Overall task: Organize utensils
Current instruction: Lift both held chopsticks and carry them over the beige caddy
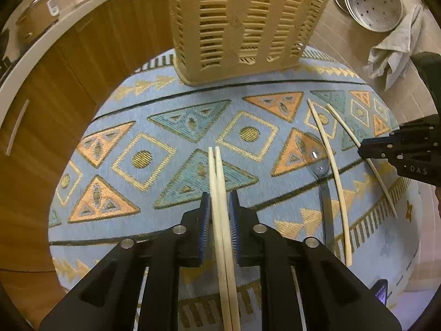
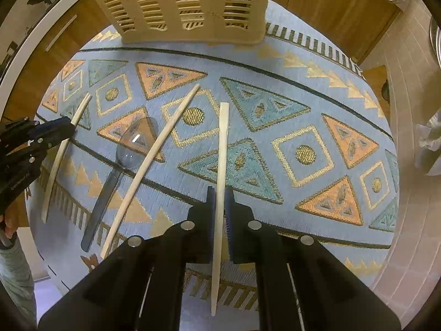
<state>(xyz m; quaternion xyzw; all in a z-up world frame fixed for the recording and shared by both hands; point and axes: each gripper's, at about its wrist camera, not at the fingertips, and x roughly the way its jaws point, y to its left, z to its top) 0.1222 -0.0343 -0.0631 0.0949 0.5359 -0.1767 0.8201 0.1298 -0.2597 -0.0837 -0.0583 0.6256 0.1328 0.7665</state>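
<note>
A beige slotted utensil basket (image 1: 242, 22) (image 2: 187, 5) stands at the far edge of the blue patterned mat (image 1: 154, 127) (image 2: 303, 104). My left gripper (image 1: 220, 193) is shut on a pair of pale chopsticks (image 1: 217, 171) that point toward the basket. My right gripper (image 2: 220, 190) is shut on a single chopstick (image 2: 222, 143). Between the two grippers, a loose chopstick (image 2: 154, 160) (image 1: 330, 165) and a clear spoon with a dark handle (image 2: 132, 143) (image 1: 317, 157) lie on the mat. Each gripper also shows at the edge of the other's view, the right gripper (image 1: 366, 150) and the left gripper (image 2: 69, 128).
Wooden cabinet doors (image 1: 55, 110) curve around the far side of the mat. A perforated metal steamer tray (image 1: 372, 2) and a crumpled grey cloth (image 1: 394, 52) lie on the tiled floor at the right. A pot (image 1: 35, 19) sits on the counter. A person's hand (image 2: 8, 220) holds the left gripper.
</note>
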